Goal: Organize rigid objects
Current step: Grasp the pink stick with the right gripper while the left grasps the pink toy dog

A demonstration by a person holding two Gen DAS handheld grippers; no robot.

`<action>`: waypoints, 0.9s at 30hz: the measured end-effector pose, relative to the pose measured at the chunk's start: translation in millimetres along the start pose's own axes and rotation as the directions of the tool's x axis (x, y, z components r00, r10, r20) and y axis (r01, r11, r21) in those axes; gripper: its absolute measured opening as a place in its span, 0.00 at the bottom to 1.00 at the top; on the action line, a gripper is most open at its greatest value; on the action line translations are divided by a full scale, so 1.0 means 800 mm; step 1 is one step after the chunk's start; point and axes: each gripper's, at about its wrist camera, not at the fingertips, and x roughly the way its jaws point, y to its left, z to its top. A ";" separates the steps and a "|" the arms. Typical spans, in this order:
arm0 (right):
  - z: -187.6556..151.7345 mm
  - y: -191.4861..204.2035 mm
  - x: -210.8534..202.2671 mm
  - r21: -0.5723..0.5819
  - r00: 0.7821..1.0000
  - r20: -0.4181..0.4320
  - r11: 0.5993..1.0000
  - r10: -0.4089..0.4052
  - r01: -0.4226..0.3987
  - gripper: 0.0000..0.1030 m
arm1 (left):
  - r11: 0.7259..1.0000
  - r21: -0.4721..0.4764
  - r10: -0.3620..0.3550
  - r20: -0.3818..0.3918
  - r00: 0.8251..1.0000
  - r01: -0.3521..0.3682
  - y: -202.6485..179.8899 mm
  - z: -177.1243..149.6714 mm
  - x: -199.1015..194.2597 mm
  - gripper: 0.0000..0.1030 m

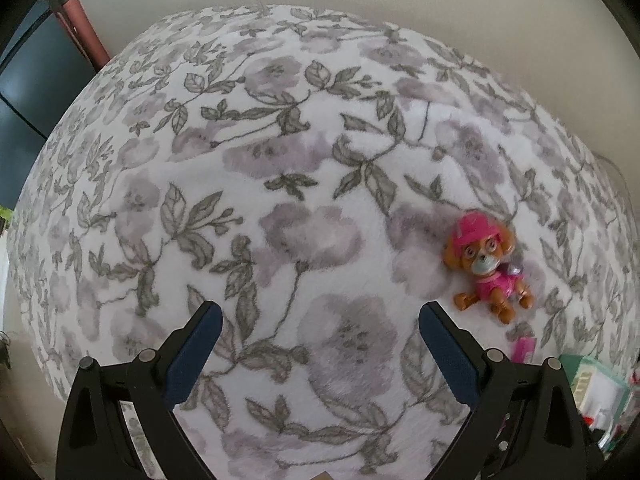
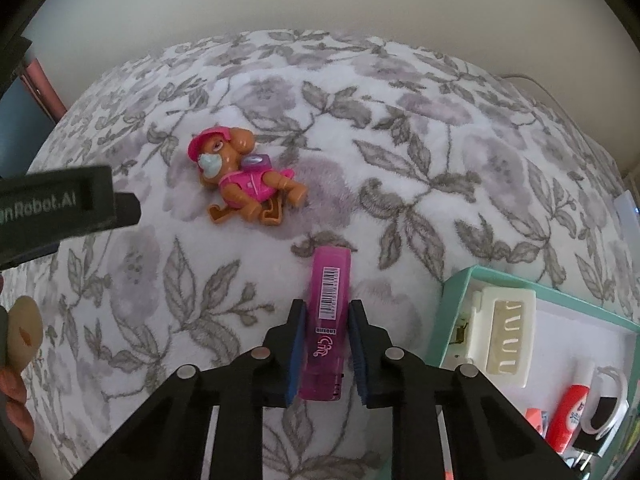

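While the right gripper (image 2: pixel 325 344) is clamped on a pink lighter (image 2: pixel 326 320), its blue pads pressing both long sides, the lighter lies flat on a floral blanket (image 2: pixel 400 168). Taking the lighter as the landmark: a toy puppy figure (image 2: pixel 244 176) in a pink hat lies on its side beyond it and to the left, well apart. A teal box (image 2: pixel 452 304) sits just right of it, holding a cream plastic piece (image 2: pixel 504 336) and a red tube (image 2: pixel 570 416). The left gripper (image 1: pixel 320 336) hovers over the blanket, fingers spread wide, gripping nothing.
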 end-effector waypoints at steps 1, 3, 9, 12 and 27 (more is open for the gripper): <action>0.001 0.000 0.001 0.000 1.000 0.002 1.000 0.001 -0.001 0.22 | 1.000 -0.006 -0.009 0.007 1.000 0.009 -0.001 0.001 -0.001 0.96; 0.001 -0.001 0.001 0.003 1.000 0.010 1.000 0.004 -0.004 0.20 | 0.999 -0.016 -0.029 0.021 0.999 0.029 -0.005 0.003 -0.003 0.96; 0.003 -0.018 0.000 0.030 0.999 0.025 0.999 0.036 -0.036 0.20 | 0.994 -0.007 -0.106 0.032 0.994 0.107 -0.025 0.008 -0.002 0.96; 0.005 -0.025 -0.002 0.040 0.998 0.038 0.998 0.056 -0.057 0.20 | 0.992 -0.008 -0.129 0.053 0.990 0.129 -0.034 0.013 -0.003 0.96; 0.015 -0.028 0.006 0.027 0.998 0.047 0.999 0.044 -0.046 0.20 | 0.974 0.006 -0.226 0.086 0.970 0.226 -0.073 0.022 0.025 0.96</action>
